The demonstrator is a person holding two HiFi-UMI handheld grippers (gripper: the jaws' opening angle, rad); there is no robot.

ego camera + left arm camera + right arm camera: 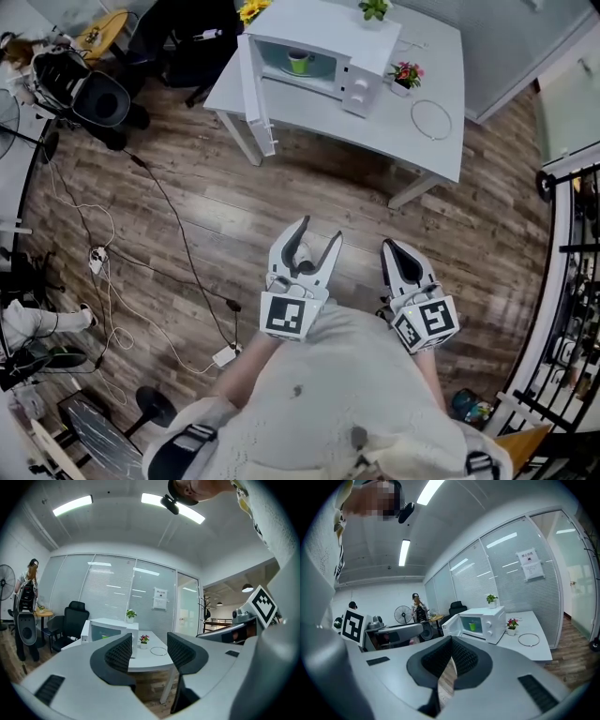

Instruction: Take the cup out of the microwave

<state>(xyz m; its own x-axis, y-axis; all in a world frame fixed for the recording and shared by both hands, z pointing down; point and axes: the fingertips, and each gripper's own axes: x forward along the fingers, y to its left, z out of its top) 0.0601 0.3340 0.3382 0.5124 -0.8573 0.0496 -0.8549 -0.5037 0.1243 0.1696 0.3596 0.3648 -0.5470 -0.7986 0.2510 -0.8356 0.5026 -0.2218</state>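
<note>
A white microwave [361,56] [494,620] [108,629] stands on a white table [427,155] with its door [253,94] [449,626] swung open. Inside it sits a green cup [298,62] [472,626]. Both grippers are held over the wooden floor, well short of the table. My left gripper [317,234] [148,651] is open with nothing between its fingers. My right gripper [389,248] [451,656] is shut, its pads touching at the tips, and it holds nothing.
A small pot of pink flowers [406,75] [512,625] and a wire ring [431,119] [528,640] lie on the table right of the microwave. A green plant [374,9] stands on the microwave. Cables [178,234] trail across the floor at left. A black office chair [70,620] stands behind the table.
</note>
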